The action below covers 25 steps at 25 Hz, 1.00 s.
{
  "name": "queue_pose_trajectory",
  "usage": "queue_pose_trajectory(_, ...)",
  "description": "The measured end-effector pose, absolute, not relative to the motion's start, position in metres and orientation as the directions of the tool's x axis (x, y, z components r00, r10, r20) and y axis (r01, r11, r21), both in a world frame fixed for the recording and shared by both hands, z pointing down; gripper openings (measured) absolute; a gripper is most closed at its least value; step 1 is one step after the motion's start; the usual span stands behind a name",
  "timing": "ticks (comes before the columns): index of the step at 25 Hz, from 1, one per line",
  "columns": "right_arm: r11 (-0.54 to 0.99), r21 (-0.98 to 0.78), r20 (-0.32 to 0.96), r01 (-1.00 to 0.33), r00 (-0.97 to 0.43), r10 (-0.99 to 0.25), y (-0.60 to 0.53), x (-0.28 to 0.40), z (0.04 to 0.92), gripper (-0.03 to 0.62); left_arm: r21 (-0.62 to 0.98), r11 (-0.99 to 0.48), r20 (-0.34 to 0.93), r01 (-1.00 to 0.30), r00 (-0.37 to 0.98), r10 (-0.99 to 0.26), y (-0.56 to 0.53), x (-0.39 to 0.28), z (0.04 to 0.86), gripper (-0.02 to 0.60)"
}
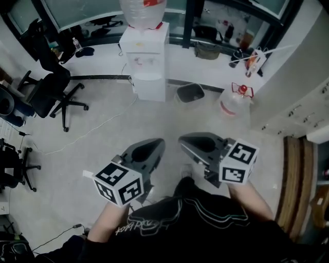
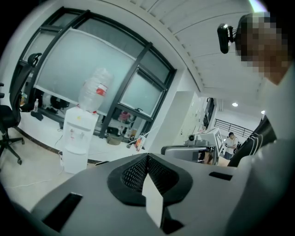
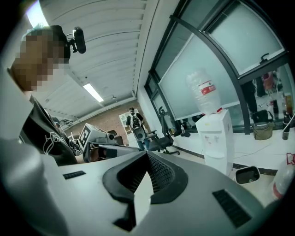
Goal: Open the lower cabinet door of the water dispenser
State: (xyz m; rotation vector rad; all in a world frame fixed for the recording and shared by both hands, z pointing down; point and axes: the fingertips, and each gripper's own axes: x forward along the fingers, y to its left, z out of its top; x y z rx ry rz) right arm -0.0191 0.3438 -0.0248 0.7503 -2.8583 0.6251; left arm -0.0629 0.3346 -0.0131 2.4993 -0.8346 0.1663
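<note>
Left hand-held gripper [image 1: 156, 145]: held clenched, empty | right hand-held gripper [image 1: 186, 140]: held clenched, empty | water dispenser [image 1: 146, 54]: seen at 12 o'clock, well apart | lower cabinet door [image 1: 149, 88]: shut

**What the views cut off or blur**

In the head view, the bottle [image 1: 143, 13] on the water dispenser [image 1: 146, 56] runs off the frame at twelve o'clock. Its lower cabinet door [image 1: 150, 90] is too small to show any handle. A chair [image 1: 11, 167] is cut off at nine o'clock. The clutter [image 1: 241, 46] at one o'clock is unreadable. In the right gripper view, a jug [image 3: 282, 182] is clipped at four o'clock.
</note>
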Motion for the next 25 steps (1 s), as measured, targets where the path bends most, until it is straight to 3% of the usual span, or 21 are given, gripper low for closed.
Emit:
queue_pose_trajectory(13,0.753,-0.463,0.296,-0.468,-0.882,-0.367,0.192,0.094,0.059,0.012,0.485,-0.556,0.41,-0.675,0.737,-0.537,0.182,0.062,0.082,0.002)
queue_pose_trajectory(25,0.692,-0.541,0.334,-0.478,-0.877,-0.344,0.104,0.12,0.144,0.012,0.52,-0.502,0.479,-0.691,0.722,-0.498,0.092,0.091,0.167,0.002)
